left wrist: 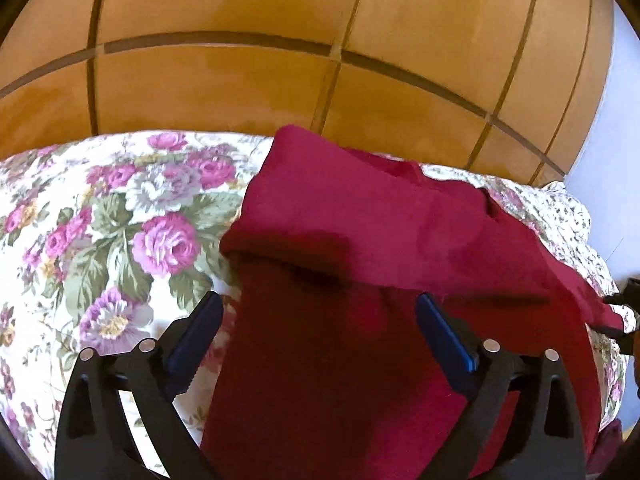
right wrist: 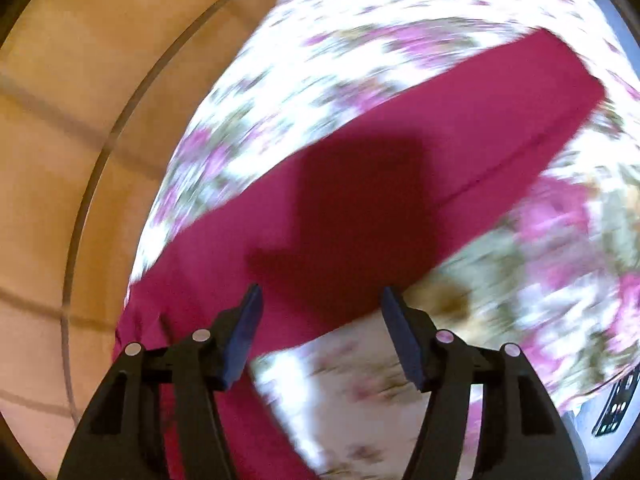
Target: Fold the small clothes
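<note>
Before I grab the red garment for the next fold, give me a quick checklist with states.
1. Left gripper open: ok.
2. Right gripper open: ok.
3. Neither holds cloth: ok.
4. Garment on the floral sheet: ok.
5. One fold already laid, its edge ahead of the left gripper: ok.
6. Garment lies flat: not ok, rumpled at the far edge.
7. Right view sharp enough to aim: not ok, blurred.

Both the left gripper [left wrist: 318, 312] and right gripper [right wrist: 320, 306] look identical: black plastic frames, blue pads [left wrist: 444, 336], silver round pins [right wrist: 201, 335].
</note>
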Motion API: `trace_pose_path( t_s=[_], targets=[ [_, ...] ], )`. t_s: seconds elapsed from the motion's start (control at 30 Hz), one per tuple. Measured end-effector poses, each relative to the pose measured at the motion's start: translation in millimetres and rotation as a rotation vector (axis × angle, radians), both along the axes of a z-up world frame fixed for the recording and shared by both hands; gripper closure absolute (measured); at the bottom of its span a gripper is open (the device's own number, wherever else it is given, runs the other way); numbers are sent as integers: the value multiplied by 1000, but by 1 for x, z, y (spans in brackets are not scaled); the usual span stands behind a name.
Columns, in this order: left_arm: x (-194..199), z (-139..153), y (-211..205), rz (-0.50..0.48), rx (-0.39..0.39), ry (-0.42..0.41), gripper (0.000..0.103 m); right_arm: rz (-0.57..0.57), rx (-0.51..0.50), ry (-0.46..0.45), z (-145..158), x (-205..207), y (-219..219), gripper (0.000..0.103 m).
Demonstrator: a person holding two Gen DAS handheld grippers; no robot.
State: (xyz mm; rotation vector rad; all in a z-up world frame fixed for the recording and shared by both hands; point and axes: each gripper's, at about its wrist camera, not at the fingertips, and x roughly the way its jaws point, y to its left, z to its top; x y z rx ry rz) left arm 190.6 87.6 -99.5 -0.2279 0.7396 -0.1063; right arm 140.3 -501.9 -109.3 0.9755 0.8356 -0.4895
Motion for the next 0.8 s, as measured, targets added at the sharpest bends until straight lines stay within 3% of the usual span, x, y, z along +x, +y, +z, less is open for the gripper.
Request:
trace_pose_path(
  t_s=[0.17,0.4,0.57,0.67,0.73,0.8],
  targets=[
    [9,-20,6,54,-23,110,7,-186,57,7,-13,-45,-65,41],
    [9,-23,5,51,-37,117,4,-328,196,-116,-31,-77,-118,43],
    [12,-24,4,50,-37,126,4,-367,241,-158,-30,-85,-122,44],
    [12,-25,7,47,-44,127,4,-349,300,-197,-30,-85,-116,56],
    [12,-26,7,46,-45,126,4,-347,360,-236,-34,-80,-113,56],
    [13,-25,6,47,-40,127,4,-336,294,-223,-31,-77,-114,56]
  ],
)
